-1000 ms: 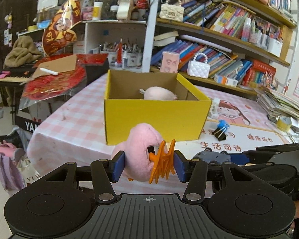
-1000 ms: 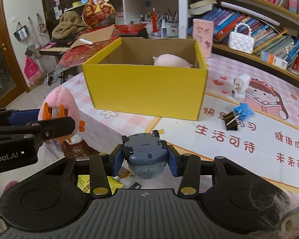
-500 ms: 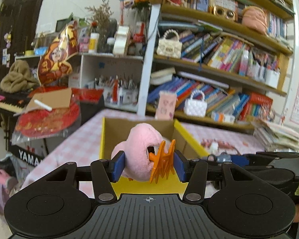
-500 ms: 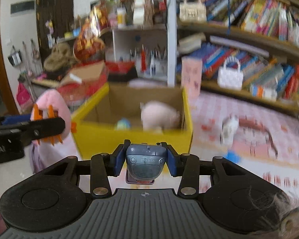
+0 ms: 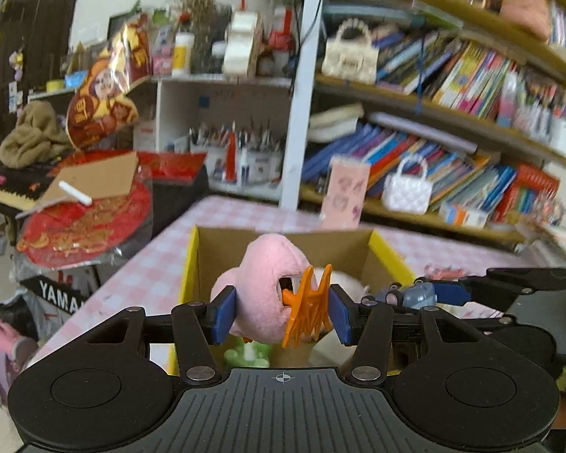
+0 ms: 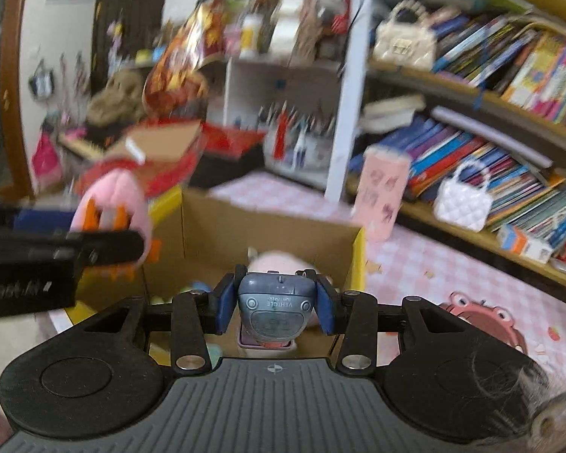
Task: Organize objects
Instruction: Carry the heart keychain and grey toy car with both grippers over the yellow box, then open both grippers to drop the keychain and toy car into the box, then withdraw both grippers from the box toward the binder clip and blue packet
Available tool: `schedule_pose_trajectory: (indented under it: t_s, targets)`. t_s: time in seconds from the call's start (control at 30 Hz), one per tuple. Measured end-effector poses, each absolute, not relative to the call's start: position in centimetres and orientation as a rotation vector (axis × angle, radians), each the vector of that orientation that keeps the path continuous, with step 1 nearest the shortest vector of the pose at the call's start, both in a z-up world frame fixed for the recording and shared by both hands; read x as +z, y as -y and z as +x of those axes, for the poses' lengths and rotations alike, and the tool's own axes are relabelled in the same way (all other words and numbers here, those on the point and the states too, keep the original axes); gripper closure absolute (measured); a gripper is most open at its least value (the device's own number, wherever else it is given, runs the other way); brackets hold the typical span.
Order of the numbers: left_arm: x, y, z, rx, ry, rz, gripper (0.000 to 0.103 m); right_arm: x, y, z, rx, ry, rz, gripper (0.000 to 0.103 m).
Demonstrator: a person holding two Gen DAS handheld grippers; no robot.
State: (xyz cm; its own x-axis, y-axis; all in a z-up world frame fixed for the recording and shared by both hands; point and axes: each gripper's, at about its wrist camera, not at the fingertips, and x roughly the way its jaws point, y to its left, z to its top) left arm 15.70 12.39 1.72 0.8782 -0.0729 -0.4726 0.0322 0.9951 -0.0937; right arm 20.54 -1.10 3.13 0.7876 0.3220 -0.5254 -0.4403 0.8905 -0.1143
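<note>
My left gripper [image 5: 281,307] is shut on a pink plush toy [image 5: 268,287] with orange feet, held above the open yellow cardboard box [image 5: 188,264]. My right gripper [image 6: 275,309] is shut on a grey-blue toy vehicle [image 6: 275,302], also above the box [image 6: 358,253]. A pink plush pig [image 6: 279,258] and small toys lie inside the box. The left gripper and its plush [image 6: 111,204] show at the left of the right wrist view; the right gripper and its vehicle [image 5: 415,294] show at the right of the left wrist view.
The box stands on a pink checked tablecloth [image 5: 147,271]. A pink card [image 6: 383,196] leans behind the box. Bookshelves [image 5: 452,120] with books and small handbags [image 6: 464,200] run behind the table. A keyboard with red packages [image 5: 83,219] stands at the left.
Both grippers rose and moved forward from in front of the box to above its opening, carrying the plush and the vehicle. The box interior now lies under both.
</note>
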Motion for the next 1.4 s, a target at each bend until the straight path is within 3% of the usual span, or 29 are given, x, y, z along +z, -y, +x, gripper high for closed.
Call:
schedule_pose_trajectory:
  t_s: [0.57, 0.63, 0.67, 0.73, 0.97, 1.1, 1.4]
  targets:
    - [-1.7, -11.7, 20.4, 0.017, -0.629, -0.040, 0.047, -0.8, 0.3, 26.5, 0.495, -0.629, -0.396, 0.063]
    - [-1.5, -11.7, 20.3, 0.015, -0.619, -0.050, 0.044, -0.6, 0.4, 26.4, 0.497, -0.624, -0.386, 0.059]
    - [-1.3, -11.7, 20.2, 0.017, -0.607, -0.054, 0.038, -0.4, 0.5, 26.3, 0.493, -0.610, -0.386, 0.051]
    - [-0.7, -11.7, 19.7, 0.018, -0.572, -0.063, 0.030, 0.2, 0.7, 26.0, 0.488, -0.580, -0.384, 0.048]
    - [1.8, -11.3, 17.2, 0.015, -0.466, -0.056, 0.022, 2.7, 2.4, 24.3, 0.434, -0.526, -0.292, 0.046]
    - [2.8, -11.7, 15.1, 0.017, -0.431, -0.058, 0.021, 4.0, 3.6, 22.5, 0.367, -0.497, -0.226, 0.041]
    - [2.7, -12.9, 10.5, 0.043, -0.438, -0.091, 0.020, 5.3, 4.9, 17.0, 0.277, -0.468, -0.137, 0.040]
